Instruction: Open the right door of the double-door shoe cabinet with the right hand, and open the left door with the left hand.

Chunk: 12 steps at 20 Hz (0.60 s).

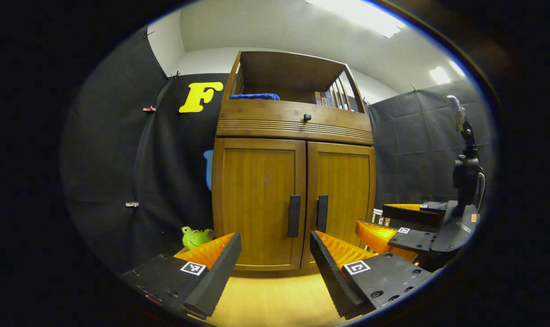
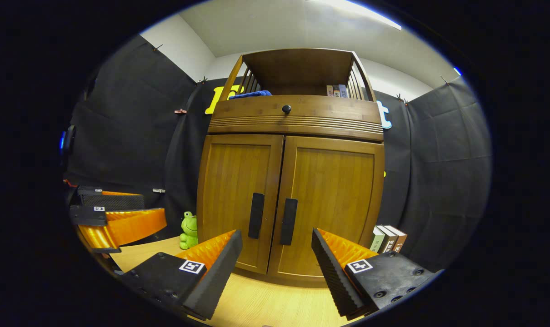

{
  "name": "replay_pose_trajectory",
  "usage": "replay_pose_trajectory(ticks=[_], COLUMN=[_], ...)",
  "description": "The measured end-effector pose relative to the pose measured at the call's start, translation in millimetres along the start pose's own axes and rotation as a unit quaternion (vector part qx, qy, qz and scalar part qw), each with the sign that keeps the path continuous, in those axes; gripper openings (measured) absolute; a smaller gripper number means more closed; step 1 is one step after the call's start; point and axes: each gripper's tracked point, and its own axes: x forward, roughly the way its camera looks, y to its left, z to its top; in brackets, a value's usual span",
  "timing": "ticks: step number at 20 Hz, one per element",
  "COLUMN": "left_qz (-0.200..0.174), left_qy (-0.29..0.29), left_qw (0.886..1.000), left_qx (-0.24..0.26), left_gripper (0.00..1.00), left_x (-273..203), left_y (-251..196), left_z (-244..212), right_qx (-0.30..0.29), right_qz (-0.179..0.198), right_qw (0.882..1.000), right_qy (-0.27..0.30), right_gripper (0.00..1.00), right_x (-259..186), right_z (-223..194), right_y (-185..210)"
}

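Both grippers (image 1: 275, 254) (image 2: 277, 254) gape before the closed shoe cabinet (image 2: 291, 200).

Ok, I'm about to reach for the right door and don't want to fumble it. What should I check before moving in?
1. Right door shut, handle in plain sight: ok.
2. Right gripper open wide enough for the handle: ok.
3. Right gripper aimed at the right handle: roughly, the handle sits just above the gap; ok.
4. Left gripper open, with the left door's handle ahead: ok.
5. Swing path of the right door: books stand on the floor by the cabinet's right side; whether they block it, cannot tell.
6. Contact with either handle: none yet, both grippers off the cabinet; ok.
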Motion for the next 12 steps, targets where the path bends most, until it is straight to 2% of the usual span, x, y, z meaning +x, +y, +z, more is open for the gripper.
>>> replay_pose_trajectory(ticks=[4,10,12], left_qz=[0.020,0.054,0.062], left_qy=[-0.005,-0.007,-0.007], left_qw=[1.000,0.998,0.998], left_qx=[-0.012,-0.012,-0.014], left_gripper=[0.94,0.95,0.95], left_x=[-5.8,-17.3,-18.6], left_y=[15.4,43.8,50.8], left_z=[1.8,-0.2,-0.3], right_qx=[0.004,-0.013,-0.007], right_qz=[-0.004,-0.038,-0.049], right_qw=[1.000,0.999,0.999], right_qy=[-0.008,0.002,0.021], right_gripper=[0.98,0.96,0.96], right_x=[35.8,101.4,121.9], right_z=[-1.7,-20.2,-36.8], right_y=[-1.5,-12.7,-17.4])
